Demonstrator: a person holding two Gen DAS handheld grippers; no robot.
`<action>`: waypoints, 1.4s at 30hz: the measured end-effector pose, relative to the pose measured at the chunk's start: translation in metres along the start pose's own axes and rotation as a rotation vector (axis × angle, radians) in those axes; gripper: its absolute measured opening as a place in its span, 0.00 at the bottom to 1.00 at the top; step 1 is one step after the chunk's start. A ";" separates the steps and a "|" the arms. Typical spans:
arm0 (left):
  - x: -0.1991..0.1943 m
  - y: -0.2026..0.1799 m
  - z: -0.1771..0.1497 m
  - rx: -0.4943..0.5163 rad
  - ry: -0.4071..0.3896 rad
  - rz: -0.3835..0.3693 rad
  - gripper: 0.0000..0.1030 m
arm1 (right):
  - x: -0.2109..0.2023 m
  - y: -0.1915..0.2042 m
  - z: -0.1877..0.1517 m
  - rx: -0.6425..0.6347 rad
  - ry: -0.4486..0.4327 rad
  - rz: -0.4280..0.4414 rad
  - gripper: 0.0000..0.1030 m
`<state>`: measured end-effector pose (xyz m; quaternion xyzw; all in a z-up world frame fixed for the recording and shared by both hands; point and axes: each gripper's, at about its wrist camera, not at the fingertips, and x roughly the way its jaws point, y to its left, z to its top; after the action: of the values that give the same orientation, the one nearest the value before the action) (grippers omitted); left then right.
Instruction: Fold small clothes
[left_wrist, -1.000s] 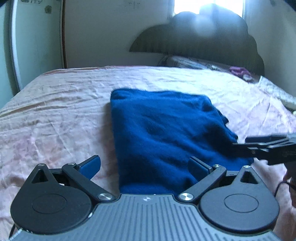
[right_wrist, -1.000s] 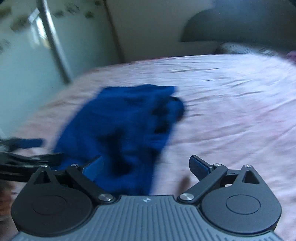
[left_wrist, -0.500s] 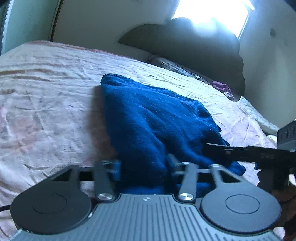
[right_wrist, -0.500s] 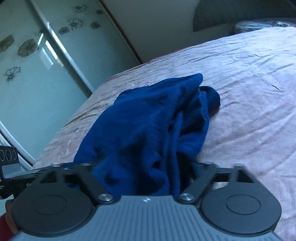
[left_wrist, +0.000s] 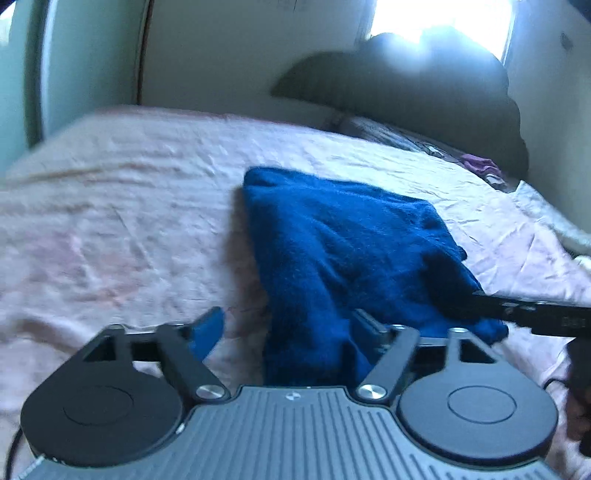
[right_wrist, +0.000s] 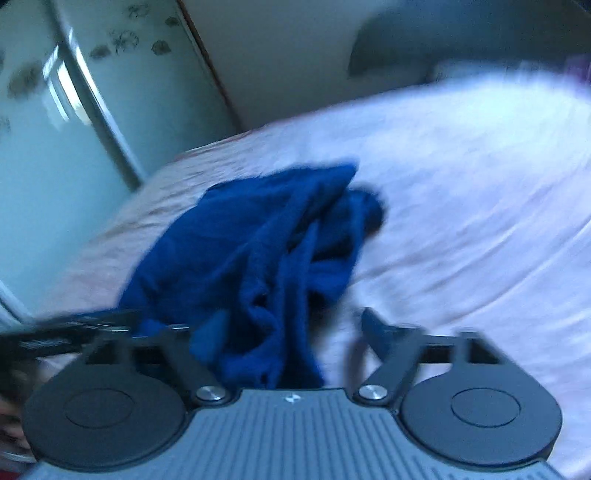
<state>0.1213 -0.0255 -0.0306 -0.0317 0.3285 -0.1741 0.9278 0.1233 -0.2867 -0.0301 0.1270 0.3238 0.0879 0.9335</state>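
Note:
A dark blue knit garment (left_wrist: 343, 251) lies folded on the pink bedsheet (left_wrist: 110, 229). In the right wrist view it (right_wrist: 258, 240) looks bunched and creased at its near end. My left gripper (left_wrist: 291, 326) is open, its jaws wide apart over the garment's near left corner. My right gripper (right_wrist: 295, 328) is open over the garment's near right end; it also shows in the left wrist view (left_wrist: 532, 314) as a dark bar at the right. Both views are blurred by motion.
A dark headboard (left_wrist: 406, 92) and a pillow (left_wrist: 391, 133) stand at the far end, with a bright window above. A glass sliding wardrobe door (right_wrist: 74, 122) runs along the bed's left side. A purple cloth (left_wrist: 480, 164) lies near the pillow.
Half a second ago both grippers were shut on the garment's near edge. Now both jaws are spread open and the garment lies released on the bed.

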 end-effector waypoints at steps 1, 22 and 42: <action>-0.007 -0.006 -0.004 0.020 -0.011 0.018 0.82 | -0.009 0.008 -0.003 -0.045 -0.027 -0.035 0.90; -0.041 -0.036 -0.055 0.069 -0.004 0.216 0.97 | -0.062 0.011 -0.043 0.403 0.186 0.402 1.00; -0.040 -0.036 -0.066 0.052 0.004 0.226 0.99 | -0.036 0.064 -0.081 -0.110 0.049 -0.133 1.00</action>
<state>0.0408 -0.0421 -0.0523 0.0299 0.3274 -0.0771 0.9413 0.0396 -0.2201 -0.0521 0.0514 0.3491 0.0466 0.9345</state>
